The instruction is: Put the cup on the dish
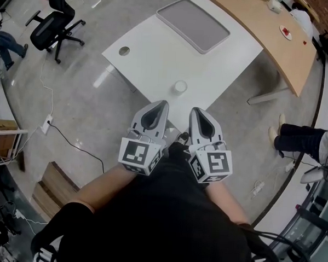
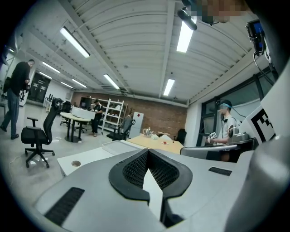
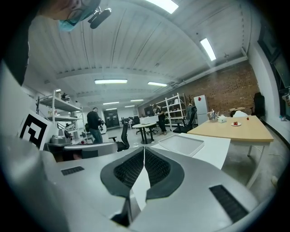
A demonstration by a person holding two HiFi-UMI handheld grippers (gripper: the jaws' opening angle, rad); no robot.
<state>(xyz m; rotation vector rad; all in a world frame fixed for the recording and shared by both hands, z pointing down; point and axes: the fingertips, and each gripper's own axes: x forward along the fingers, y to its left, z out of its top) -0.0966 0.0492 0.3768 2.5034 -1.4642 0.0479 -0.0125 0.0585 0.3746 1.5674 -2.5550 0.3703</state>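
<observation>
- Two grippers are in your hands, side by side and short of the table (image 1: 151, 56). The left gripper (image 1: 163, 104) and the right gripper (image 1: 194, 109) both point toward it and touch nothing.
- On the left one the fingers (image 2: 131, 168) are pressed together with nothing between them. The right one's fingers (image 3: 156, 170) are closed and empty too.
- Your cup (image 1: 180, 87) stands on the table near the corner closest to you, ahead of both gripper tips. The dish (image 1: 194, 24), a shallow grey tray with rounded corners, lies at the far end of the table, well apart from the cup.
- Expect no preferred side. The cup is round and upright, with its mouth up and its long axis vertical, so you can approach from any direction.
- Treat it as light and delicate. It looks small, white and thin-walled, probably paper or plastic, so it should tip at a nudge and buckle under a hard squeeze.
- Open one gripper's fingers before you reach in and take the side wall around mid-height. Close just enough to hold it, and keep it level as you carry it to the dish.
</observation>
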